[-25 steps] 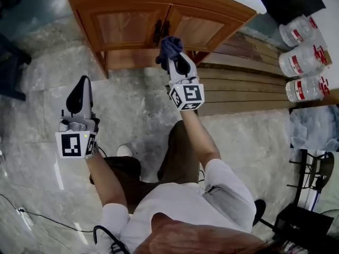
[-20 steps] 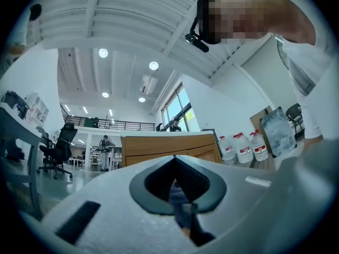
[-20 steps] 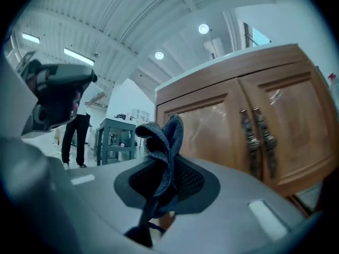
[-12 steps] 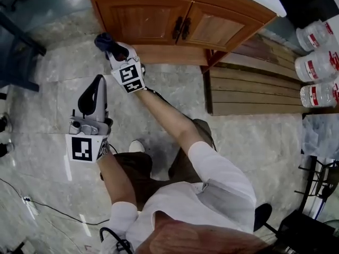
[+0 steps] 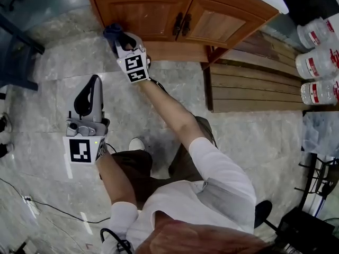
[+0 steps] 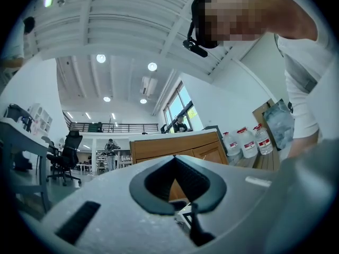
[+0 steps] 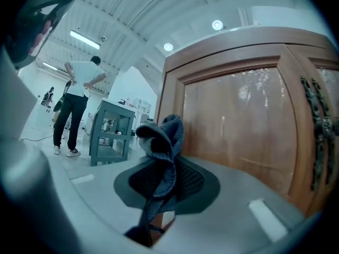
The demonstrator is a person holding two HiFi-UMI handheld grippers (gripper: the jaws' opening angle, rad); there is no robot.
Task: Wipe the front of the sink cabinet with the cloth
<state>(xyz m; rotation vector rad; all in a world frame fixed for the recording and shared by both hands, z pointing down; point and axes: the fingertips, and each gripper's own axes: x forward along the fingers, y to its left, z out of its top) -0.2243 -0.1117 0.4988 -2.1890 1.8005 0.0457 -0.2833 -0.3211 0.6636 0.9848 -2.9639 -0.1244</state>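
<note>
The wooden sink cabinet [image 5: 153, 15] runs across the top of the head view, with two panelled doors and dark handles [image 5: 180, 24] where they meet. My right gripper [image 5: 119, 39] is shut on a dark blue cloth [image 5: 111, 32], which it holds at the lower left corner of the left door. In the right gripper view the cloth [image 7: 162, 136] bunches up out of the right gripper [image 7: 161, 165], close to the left door panel [image 7: 238, 126]. My left gripper [image 5: 91, 84] hangs over the floor, well short of the cabinet, shut and holding nothing. The left gripper [image 6: 175, 162] points at the cabinet [image 6: 169, 148] from a distance.
A low slatted wooden platform [image 5: 254, 89] lies right of the cabinet, with large water bottles [image 5: 318, 62] beyond it. A dark table [image 5: 16, 52] stands at the left and a cable [image 5: 32, 205] trails on the stone floor. A person [image 7: 79, 102] stands beside a grey table [image 7: 111, 131].
My right gripper swept the cloth from the door handles leftwards across the left door, then rose slightly to its lower left corner. The left gripper stayed put.
</note>
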